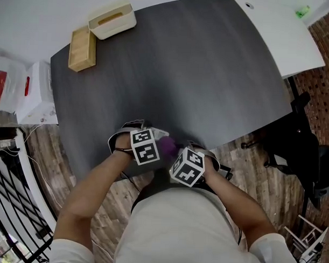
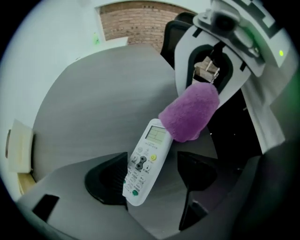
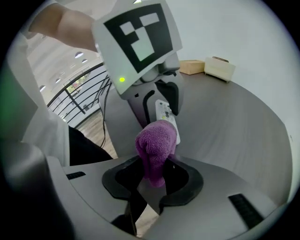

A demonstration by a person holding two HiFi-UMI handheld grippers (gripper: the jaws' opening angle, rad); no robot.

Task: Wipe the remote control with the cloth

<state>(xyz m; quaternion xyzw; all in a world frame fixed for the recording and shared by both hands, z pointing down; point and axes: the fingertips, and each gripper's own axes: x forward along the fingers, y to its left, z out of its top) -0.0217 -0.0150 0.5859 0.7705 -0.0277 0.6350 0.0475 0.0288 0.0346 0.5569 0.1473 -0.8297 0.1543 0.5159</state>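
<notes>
A white remote control [image 2: 144,165] with a small screen and buttons is held above the dark table [image 1: 182,75], with my left gripper [image 2: 150,174] shut on its lower end. My right gripper [image 3: 154,180] is shut on a purple cloth [image 3: 155,149]. The bunched cloth [image 2: 191,112] presses against the remote's top end, just above the screen. In the head view both grippers, left [image 1: 144,146] and right [image 1: 187,167], meet at the table's near edge with the cloth [image 1: 168,147] between them. The remote [image 3: 165,112] shows behind the cloth in the right gripper view.
A wooden block [image 1: 83,49] and a cream tissue box [image 1: 112,19] stand at the table's far left corner. A white table [image 1: 286,35] adjoins at the far right. A black chair [image 1: 301,144] is to the right, a white box [image 1: 39,91] to the left.
</notes>
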